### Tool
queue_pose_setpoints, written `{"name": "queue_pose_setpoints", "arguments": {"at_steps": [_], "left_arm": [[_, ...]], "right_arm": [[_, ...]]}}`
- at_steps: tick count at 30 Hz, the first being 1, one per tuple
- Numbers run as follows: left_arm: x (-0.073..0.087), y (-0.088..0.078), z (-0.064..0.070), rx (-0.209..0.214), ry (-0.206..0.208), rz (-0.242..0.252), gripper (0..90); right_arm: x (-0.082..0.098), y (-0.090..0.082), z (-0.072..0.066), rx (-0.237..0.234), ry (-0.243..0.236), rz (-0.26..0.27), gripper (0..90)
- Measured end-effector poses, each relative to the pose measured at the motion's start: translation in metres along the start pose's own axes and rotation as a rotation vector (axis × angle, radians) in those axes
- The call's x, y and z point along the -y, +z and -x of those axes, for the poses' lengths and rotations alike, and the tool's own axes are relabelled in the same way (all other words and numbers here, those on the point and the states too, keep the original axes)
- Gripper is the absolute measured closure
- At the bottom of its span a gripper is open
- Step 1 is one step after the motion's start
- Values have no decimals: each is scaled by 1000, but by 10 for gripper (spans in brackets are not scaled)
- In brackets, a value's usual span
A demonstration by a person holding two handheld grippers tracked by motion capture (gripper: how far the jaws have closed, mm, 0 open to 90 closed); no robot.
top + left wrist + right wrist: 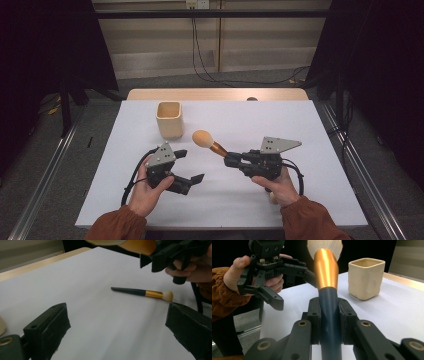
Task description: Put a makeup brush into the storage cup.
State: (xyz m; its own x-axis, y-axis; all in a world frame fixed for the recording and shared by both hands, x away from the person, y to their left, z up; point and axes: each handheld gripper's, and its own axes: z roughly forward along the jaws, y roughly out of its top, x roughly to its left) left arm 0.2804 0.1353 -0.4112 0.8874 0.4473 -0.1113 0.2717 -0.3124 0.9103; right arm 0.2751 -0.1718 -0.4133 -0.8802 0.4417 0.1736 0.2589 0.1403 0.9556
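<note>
A white sheet is spread over a pale wooden table, with dark curtains at both sides and a grey floor with black cables beyond. A cream, square-sided ceramic cup is set upright toward the far left of the sheet. The right gripper is clenched on the dark handle of a large powder brush with a copper ferrule and a round tan head; the brush is held clear of the sheet, its head pointing toward the cup and lying just beside it in the high view. In the right gripper view the handle is seen pinched between the two black pads, with the bristles raised at the top. The left gripper is held low over the near left part of the sheet, its jaws spread wide with nothing between them. In the left gripper view a second, slimmer brush with a dark handle, gold ferrule and pale bristles is seen lying flat on the sheet, beyond the open jaws and below the right hand
</note>
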Motion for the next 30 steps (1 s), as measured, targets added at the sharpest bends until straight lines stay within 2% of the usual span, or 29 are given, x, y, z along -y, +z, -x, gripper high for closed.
{"name": "queue_pose_setpoints", "arguments": {"at_steps": [7, 10, 11, 14, 17, 21, 30], "left_arm": [[-5, 8, 3, 65, -25, 31, 48], [-8, 11, 4, 45, -24, 39, 45], [-11, 12, 3, 54, -36, 45, 46], [-14, 12, 3, 73, -34, 69, 49], [-17, 16, 5, 111, -23, 94, 52], [-21, 21, 9, 107, -4, 101, 76], [-25, 28, 11, 119, -30, 146, 208]], "right_arm": [[0, 0, 0, -14, -3, 3, 754], [-1, 0, -1, -18, -6, 2, 754], [-1, 0, -1, -21, -6, 3, 754], [-1, 1, -1, -23, -10, 1, 754], [-1, 1, -1, -25, -10, 0, 753], [-1, 1, -1, -29, -15, 3, 754], [-1, 0, -1, -29, -20, 10, 753]]}}
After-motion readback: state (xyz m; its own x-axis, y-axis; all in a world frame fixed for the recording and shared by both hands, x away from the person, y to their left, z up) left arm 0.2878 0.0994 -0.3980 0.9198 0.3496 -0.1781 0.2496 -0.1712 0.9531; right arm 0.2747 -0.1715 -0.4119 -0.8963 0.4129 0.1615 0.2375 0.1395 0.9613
